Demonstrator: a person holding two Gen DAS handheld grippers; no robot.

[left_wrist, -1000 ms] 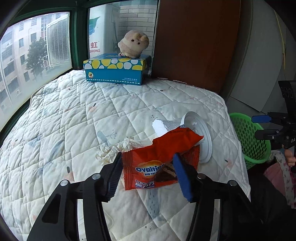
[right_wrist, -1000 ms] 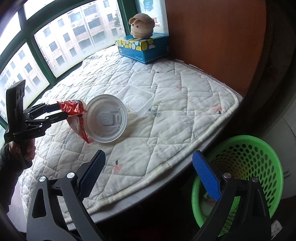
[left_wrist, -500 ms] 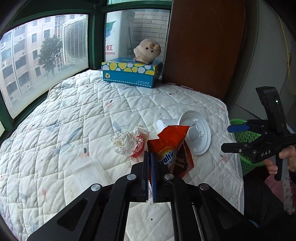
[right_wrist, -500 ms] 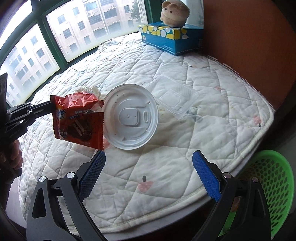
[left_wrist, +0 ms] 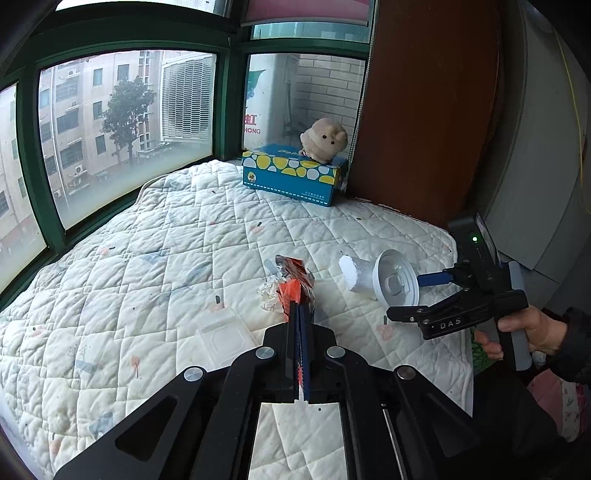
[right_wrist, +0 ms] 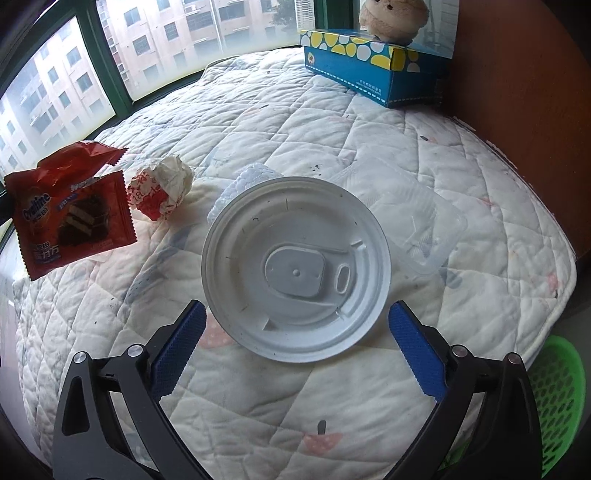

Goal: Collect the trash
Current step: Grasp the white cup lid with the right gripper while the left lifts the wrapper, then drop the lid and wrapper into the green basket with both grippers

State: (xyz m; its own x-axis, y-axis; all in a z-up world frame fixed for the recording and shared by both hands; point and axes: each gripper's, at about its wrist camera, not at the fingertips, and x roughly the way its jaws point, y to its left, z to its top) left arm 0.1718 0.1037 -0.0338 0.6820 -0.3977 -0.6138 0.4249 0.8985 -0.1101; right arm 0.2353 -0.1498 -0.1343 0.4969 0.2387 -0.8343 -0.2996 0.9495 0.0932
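Observation:
My left gripper (left_wrist: 300,314) is shut on a red Ovaltine wrapper (left_wrist: 295,284) and holds it above the quilt; the wrapper also shows at the left of the right wrist view (right_wrist: 70,210). My right gripper (right_wrist: 291,343) is open, its blue pads on either side of a white cup with a lid (right_wrist: 295,266) lying on its side. The cup (left_wrist: 384,280) and right gripper (left_wrist: 424,295) also show in the left wrist view. A crumpled paper ball (right_wrist: 162,186) lies on the quilt past the wrapper. A clear plastic tray (right_wrist: 417,221) lies right of the cup.
A white quilted pad (right_wrist: 295,122) covers the window seat. A blue tissue box (right_wrist: 369,70) with a plush toy (right_wrist: 395,14) on it stands at the back. A green basket (right_wrist: 554,402) stands on the floor, lower right. Windows run along the left.
My left gripper has shut on the wrapper and lifted it off the quilt. My right gripper has moved in from beside the basket, up to the cup.

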